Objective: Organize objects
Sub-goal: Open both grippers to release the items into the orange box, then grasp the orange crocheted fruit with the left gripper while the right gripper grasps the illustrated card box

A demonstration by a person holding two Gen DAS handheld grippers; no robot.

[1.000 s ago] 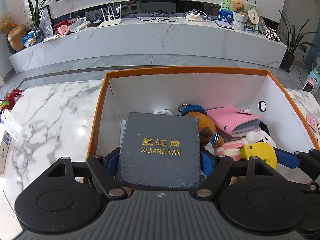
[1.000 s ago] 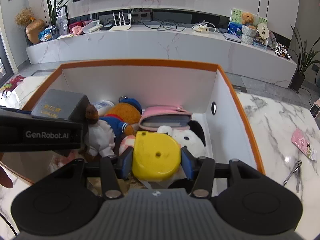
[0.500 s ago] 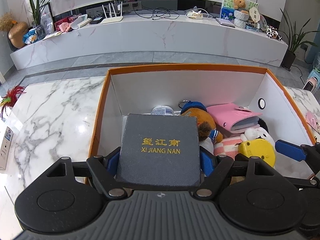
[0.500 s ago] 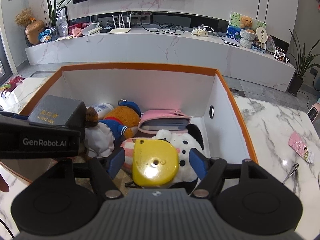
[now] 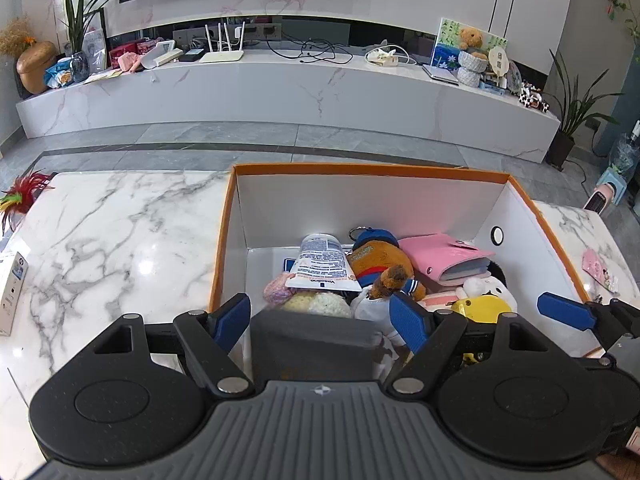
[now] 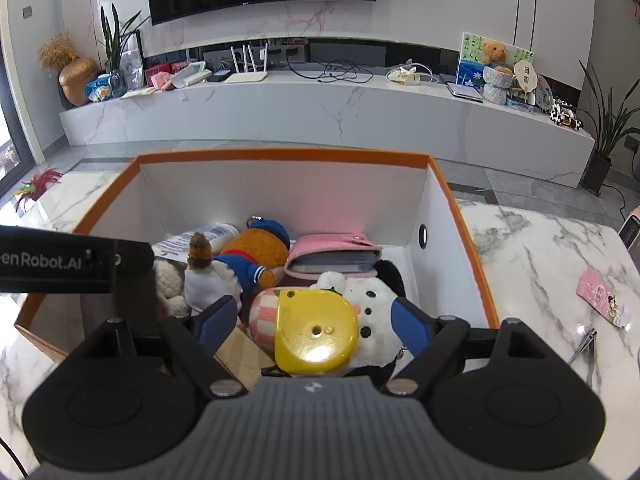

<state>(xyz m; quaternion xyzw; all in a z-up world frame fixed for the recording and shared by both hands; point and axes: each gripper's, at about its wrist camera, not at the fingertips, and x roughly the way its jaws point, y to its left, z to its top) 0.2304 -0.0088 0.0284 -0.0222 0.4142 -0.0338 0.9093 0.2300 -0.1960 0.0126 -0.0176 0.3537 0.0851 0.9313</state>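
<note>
Now right hand-held gripper [image 6: 310, 322] jaws just opened wide, pads clear of yellow tape measure [image 6: 316, 332], resting on plush toys in orange box [image 6: 280, 158]. Left hand-held gripper [image 5: 320, 318] wide too; dark case [image 5: 312, 344] dropped into box, no longer gripped. Both items stowed.

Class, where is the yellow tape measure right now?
In the right wrist view, the tape measure lies inside the box, atop the white plush, between the open right gripper's fingers.

Right gripper [image 6: 310, 320] jaws just opened, yellow tape measure [image 6: 316, 332] btwn, untouched.
</note>
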